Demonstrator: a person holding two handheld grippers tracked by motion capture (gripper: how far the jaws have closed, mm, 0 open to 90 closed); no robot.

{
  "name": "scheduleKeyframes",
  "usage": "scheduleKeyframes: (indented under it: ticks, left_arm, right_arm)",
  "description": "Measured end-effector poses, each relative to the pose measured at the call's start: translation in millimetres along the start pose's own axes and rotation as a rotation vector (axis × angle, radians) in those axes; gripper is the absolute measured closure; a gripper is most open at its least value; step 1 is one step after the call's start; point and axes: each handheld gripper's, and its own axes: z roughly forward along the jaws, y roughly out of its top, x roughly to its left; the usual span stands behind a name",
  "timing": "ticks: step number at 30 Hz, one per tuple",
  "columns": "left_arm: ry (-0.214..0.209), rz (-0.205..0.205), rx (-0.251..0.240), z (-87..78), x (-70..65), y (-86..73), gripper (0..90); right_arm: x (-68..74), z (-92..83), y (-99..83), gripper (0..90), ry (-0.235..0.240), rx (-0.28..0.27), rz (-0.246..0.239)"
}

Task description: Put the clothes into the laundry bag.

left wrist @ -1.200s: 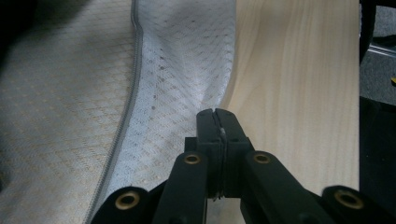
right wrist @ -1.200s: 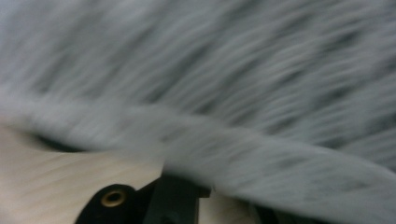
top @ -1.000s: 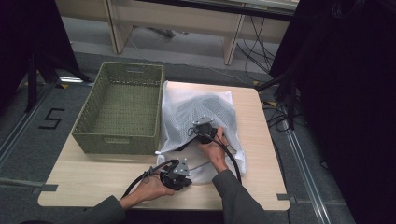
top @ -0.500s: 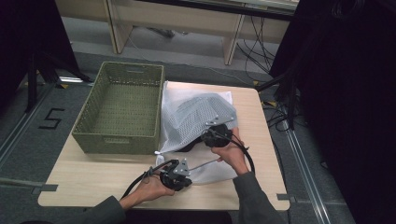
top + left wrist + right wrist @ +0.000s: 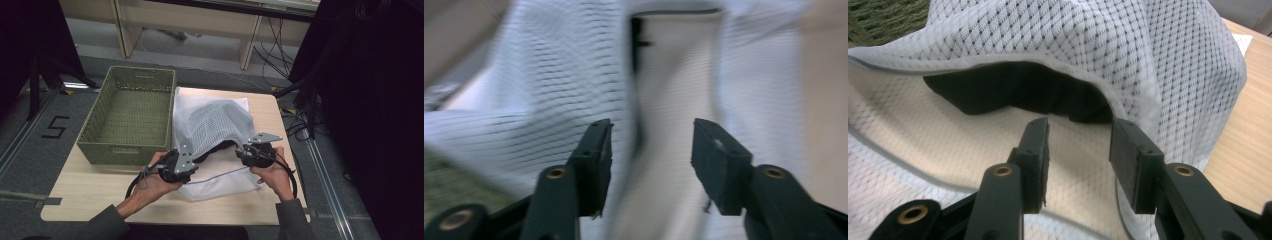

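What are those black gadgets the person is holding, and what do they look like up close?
Each hand carries a black handheld gripper: the left gripper and the right gripper. Each has a grey three-cornered plate on top, a trailing black cable, and two flat black jaws on arms with brass-coloured rivets. The person wears grey sleeves.
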Motion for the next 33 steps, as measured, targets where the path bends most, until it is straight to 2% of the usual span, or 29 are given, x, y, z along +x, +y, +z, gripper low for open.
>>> scheduleKeyframes:
  ticks: [2,3,4,5,6,7,9,10,11,13,14,15,16,18,19,21,23,24,25,28,30,31,32,33]
  left_arm:
    - [0.024,0.008,0.026,7.9,6.3,-2.3,50.5]
    - [0.028,0.039,0.038,14.1,8.4,-2.8,54.2]
    - [0.026,0.049,0.041,18.3,8.6,-3.0,58.3]
    - [0.02,0.042,0.032,25.3,7.9,-3.1,60.9]
    - [-0.001,0.056,0.052,30.4,9.1,-2.6,65.2]
    - [-0.011,0.052,0.057,35.7,8.9,-2.6,71.2]
    - [0.009,0.092,0.066,41.1,9.1,-2.3,86.8]
    - [-0.001,0.091,0.066,39.7,9.0,-1.5,88.6]
    - [-0.029,0.088,0.063,35.1,8.1,-0.3,88.9]
    - [-0.063,0.118,0.049,18.0,5.9,0.8,89.1]
    - [-0.083,0.133,0.039,8.6,5.7,-1.6,89.1]
    - [-0.109,0.126,0.028,0.3,5.2,-7.0,89.0]
    - [-0.141,0.121,0.04,-5.8,5.6,-14.5,89.0]
    - [-0.181,0.104,0.079,-7.7,5.2,-32.7,88.9]
    - [-0.192,0.091,0.108,-4.4,2.7,-42.1,88.8]
    - [-0.222,0.08,0.155,7.6,-2.9,-55.8,88.5]
    - [-0.247,0.073,0.197,22.2,-8.5,-62.5,87.4]
    - [-0.242,0.072,0.192,25.5,-10.1,-63.6,86.2]
    - [-0.229,0.052,0.198,27.5,-8.8,-61.7,86.4]
    - [-0.212,0.02,0.202,27.4,-5.5,-60.3,80.7]
    - [-0.208,-0.017,0.186,25.7,-5.4,-60.0,76.8]
    - [-0.214,-0.047,0.175,23.7,-4.9,-58.2,72.3]
    - [-0.216,-0.067,0.166,21.8,-4.7,-56.6,67.6]
    - [-0.212,-0.079,0.147,18.3,-4.6,-53.7,63.6]
  right_arm:
    - [-0.4,-0.6,-3.4,59.8,0.004,-0.003,0.004]
    - [-1.9,-1.2,-4.4,59.7,0.004,0.006,-0.013]
    - [-2.1,-1.3,-5.7,59.7,0.006,0.008,-0.008]
    - [-1.8,-1.3,-5.7,59.7,0.006,0.006,0.007]
    - [-3.2,-0.8,-6.2,59.8,-0.002,-0.011,-0.001]
    - [-3.8,-1.3,-5.9,59.9,-0.001,-0.011,0.01]
    - [-6.4,-2.1,-6.0,60.1,0.006,-0.011,-0.01]
    - [-4.9,-2.5,-6.4,60.1,-0.003,-0.017,0.019]
    - [-5.3,-3.0,-6.5,60.3,-0.005,-0.013,0.02]
    - [-8.0,-3.3,-8.1,60.4,-0.003,-0.011,-0.001]
    - [-8.2,-3.7,-8.6,60.4,-0.009,-0.012,0.01]
    - [-9.2,-4.0,-9.5,60.4,-0.005,-0.01,0.009]
    - [-10.0,-4.1,-10.3,60.3,-0.007,-0.01,0.005]
    - [-9.6,-5.4,-11.5,60.2,-0.011,0.0,0.026]
    - [-9.6,-5.8,-11.8,60.2,-0.009,0.012,0.031]
    - [-10.9,-4.6,-12.7,60.4,-0.011,0.007,-0.002]
    - [-7.6,-5.5,-11.6,60.3,-0.014,0.0,0.011]
    - [-6.1,-6.4,-10.8,60.2,-0.016,-0.003,0.004]
    - [-5.0,-7.5,-10.2,60.1,-0.012,0.005,0.014]
    - [-7.6,-4.2,-13.8,59.4,-0.018,-0.006,-0.015]
    - [-7.3,-5.4,-15.2,59.2,-0.02,0.023,0.021]
    - [-8.0,-4.9,-16.6,58.9,-0.024,0.023,0.02]
    - [-11.6,-3.8,-17.6,58.4,-0.028,0.001,-0.02]
    - [-8.8,-6.2,-17.1,57.6,-0.023,0.028,0.03]
